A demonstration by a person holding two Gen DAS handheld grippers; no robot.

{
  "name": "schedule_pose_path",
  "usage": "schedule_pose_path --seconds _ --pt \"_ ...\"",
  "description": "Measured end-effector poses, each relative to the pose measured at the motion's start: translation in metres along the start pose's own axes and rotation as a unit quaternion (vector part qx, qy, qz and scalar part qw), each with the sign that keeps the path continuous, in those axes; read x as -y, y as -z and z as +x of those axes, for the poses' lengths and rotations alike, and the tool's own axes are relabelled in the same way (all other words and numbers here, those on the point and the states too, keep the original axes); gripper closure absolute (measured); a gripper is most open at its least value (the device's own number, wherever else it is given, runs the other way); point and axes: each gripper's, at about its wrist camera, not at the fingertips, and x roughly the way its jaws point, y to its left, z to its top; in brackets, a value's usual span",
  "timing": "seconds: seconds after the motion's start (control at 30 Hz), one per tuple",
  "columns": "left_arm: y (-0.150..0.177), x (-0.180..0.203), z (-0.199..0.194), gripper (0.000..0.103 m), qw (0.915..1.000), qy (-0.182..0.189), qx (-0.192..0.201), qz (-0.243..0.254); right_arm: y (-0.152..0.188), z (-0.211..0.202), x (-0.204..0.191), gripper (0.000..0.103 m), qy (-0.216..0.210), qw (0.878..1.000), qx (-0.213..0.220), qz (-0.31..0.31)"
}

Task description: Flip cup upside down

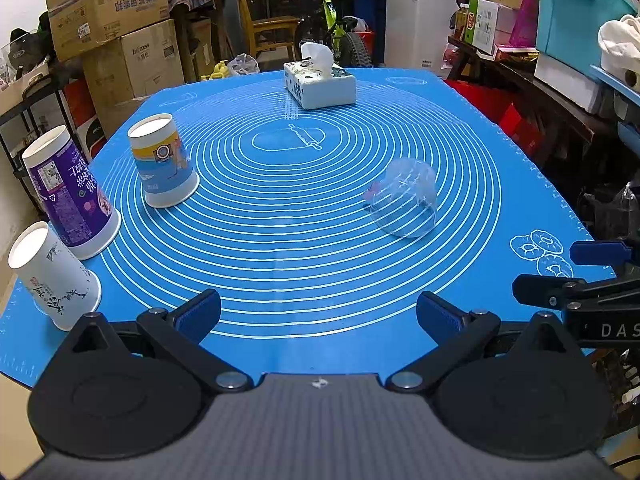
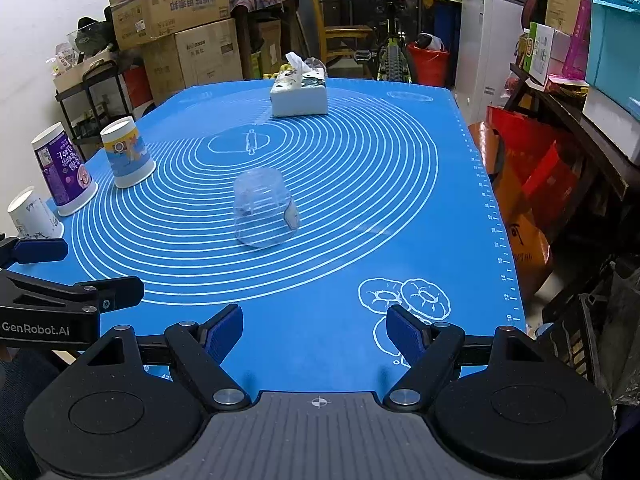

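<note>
A clear plastic cup (image 1: 406, 200) stands upside down, mouth on the blue mat (image 1: 304, 248), right of centre; it also shows in the right wrist view (image 2: 264, 212). Three paper cups stand upside down along the mat's left edge: a white one (image 1: 54, 276) nearest, a purple one (image 1: 70, 196), and a blue-and-yellow one (image 1: 162, 162). They also show in the right wrist view as white (image 2: 34, 216), purple (image 2: 64, 170) and blue-and-yellow (image 2: 128, 154). My left gripper (image 1: 318, 314) is open and empty near the mat's front edge. My right gripper (image 2: 316, 334) is open and empty, to the right of the left one.
A tissue box (image 1: 320, 84) sits at the far middle of the mat. Cardboard boxes (image 1: 116, 36) stack behind the left side. A bicycle (image 1: 340, 28) and a white cabinet (image 1: 420, 20) stand behind. Shelves with bins (image 1: 576, 20) and red bags (image 2: 532, 184) line the right side.
</note>
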Motion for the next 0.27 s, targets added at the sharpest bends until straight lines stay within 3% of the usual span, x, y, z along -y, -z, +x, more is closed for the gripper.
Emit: schedule_pose_path --seconds 0.27 --pt "-0.001 0.005 0.0052 0.0 0.9999 -0.005 -0.006 0.008 0.0011 0.0034 0.0062 0.021 -0.004 1.0 -0.002 0.007"
